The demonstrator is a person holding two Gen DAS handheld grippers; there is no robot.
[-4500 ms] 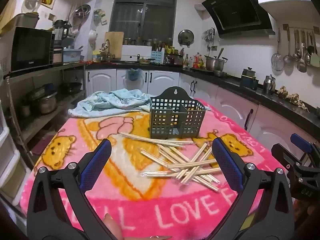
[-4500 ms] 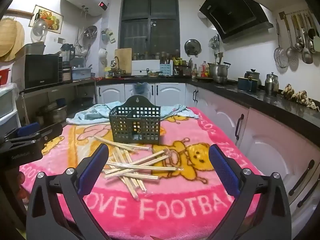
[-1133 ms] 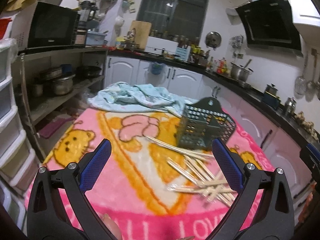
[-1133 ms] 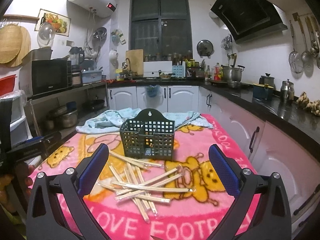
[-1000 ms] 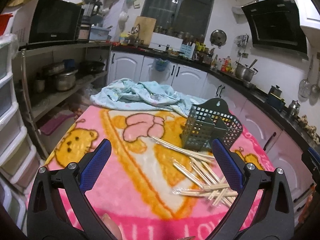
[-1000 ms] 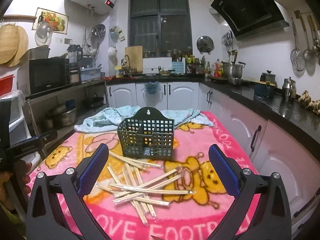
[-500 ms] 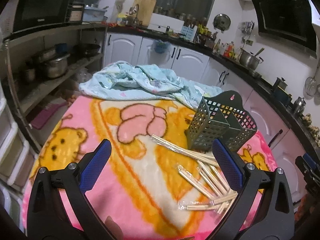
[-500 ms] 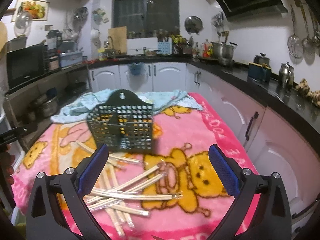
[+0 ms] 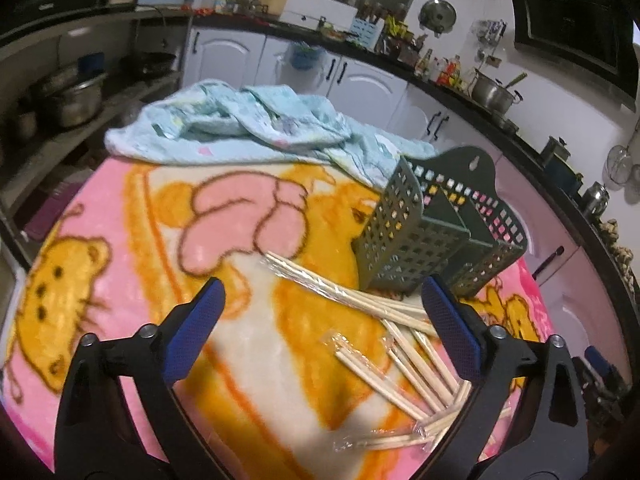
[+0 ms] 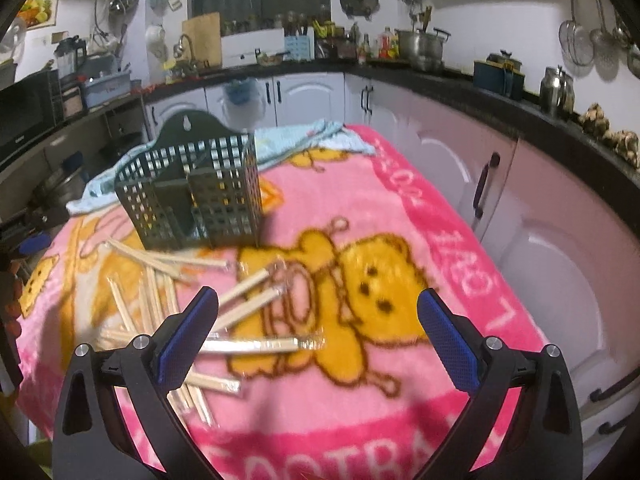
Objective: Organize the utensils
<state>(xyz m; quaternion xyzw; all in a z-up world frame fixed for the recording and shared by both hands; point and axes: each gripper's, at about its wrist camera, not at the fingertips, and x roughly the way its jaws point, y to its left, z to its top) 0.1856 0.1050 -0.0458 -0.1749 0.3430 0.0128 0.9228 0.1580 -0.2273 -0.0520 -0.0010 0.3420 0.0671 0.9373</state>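
Chopsticks point(image 9: 404, 354) loose beside caddy point(image 9: 436, 236); left tool point(image 9: 324, 316), right tool point(image 10: 318, 322) spread wide, empty.

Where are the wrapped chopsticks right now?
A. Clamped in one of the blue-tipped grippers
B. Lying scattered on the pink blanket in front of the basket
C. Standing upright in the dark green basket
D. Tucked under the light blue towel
B. The chopsticks lie loose on the pink blanket in front of the green basket, whose visible compartments show none, and the left gripper and right gripper are both open with nothing in them.
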